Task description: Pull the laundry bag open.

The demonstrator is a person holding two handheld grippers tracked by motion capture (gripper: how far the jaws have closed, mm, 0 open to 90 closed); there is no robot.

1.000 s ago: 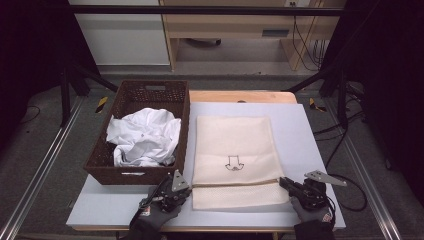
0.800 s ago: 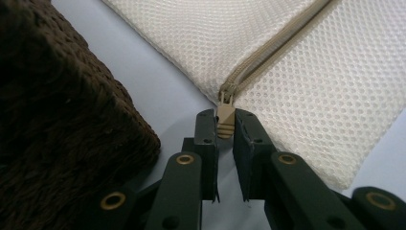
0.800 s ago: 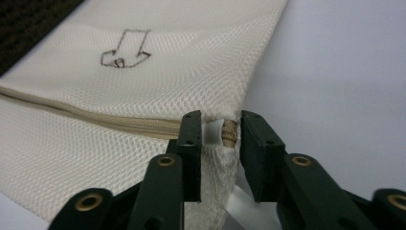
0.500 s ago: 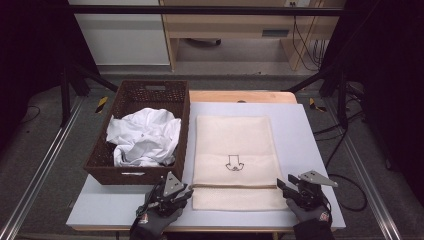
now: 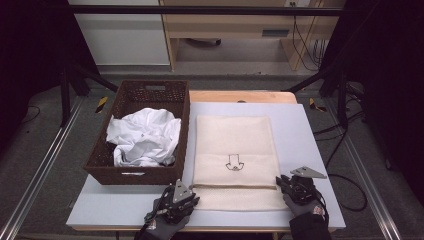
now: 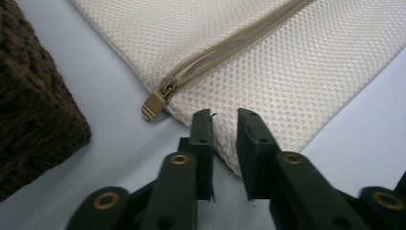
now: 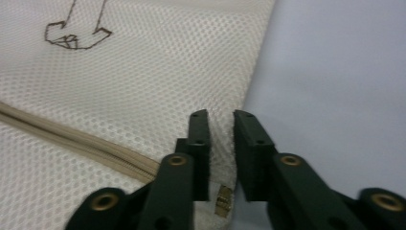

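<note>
1. A cream mesh laundry bag [image 5: 234, 155] lies flat on the pale table [image 5: 310, 150], just right of a dark wicker basket [image 5: 137, 172], with a small outline drawing [image 5: 233, 163] on its upper face
2. The basket holds crumpled white clothing [image 5: 142, 137]
3. A tan zipper [image 6: 225, 50] runs across the bag near its near edge; in the left gripper view its pull tab [image 6: 153, 104] hangs over the bag's left corner onto the table
4. The left gripper [image 6: 224, 125] sits at the bag's near left corner, held in a gloved hand [image 5: 162, 225]. Its jaws have just been closing and now stand a narrow gap apart with the mesh edge between them; the pads seem to pinch that edge, though contact is hard to confirm
5. The right gripper [image 7: 221, 125] is at the bag's near right corner, by the zipper's far end, where a small brass stop [image 7: 221, 200] shows. Its jaws have also just been closing and stand close together with the mesh edge between them, apparently nipping it
6. In the high view both grippers flank the bag's near strip, left [image 5: 179, 196] and right [image 5: 292, 184], well apart from each other
</note>
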